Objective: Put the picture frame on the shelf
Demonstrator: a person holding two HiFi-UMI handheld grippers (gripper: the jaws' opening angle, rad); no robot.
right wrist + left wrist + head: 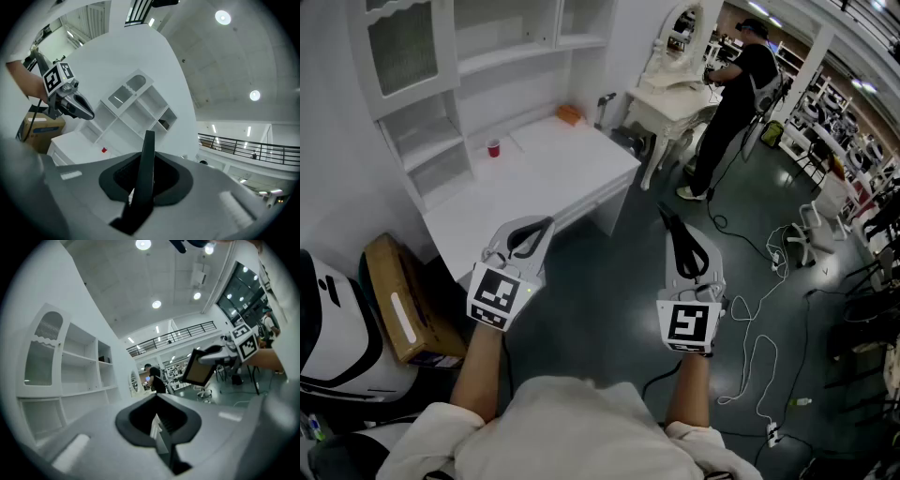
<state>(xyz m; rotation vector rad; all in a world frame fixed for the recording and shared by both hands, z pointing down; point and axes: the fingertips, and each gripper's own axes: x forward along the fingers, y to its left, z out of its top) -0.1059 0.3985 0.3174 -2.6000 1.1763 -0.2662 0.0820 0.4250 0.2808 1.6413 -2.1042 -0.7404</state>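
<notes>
Clamping a dark-rimmed rectangular picture frame (147, 164) edge-on, right hand-held gripper (686, 258), jaws slightly parted around it; left hand-held gripper (528, 239), jaws fully together, empty, near white table (544, 169)

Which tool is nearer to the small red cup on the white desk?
Left. The left tool is by the desk's front edge, close to the red cup; the right tool, gripping the picture frame, is farther right.

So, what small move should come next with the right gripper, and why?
Probably carry the right gripper forward and to the left, toward the white shelf unit. Its jaws are shut on the picture frame, but it hangs over the floor, well short of the desk and the shelves above it.
</notes>
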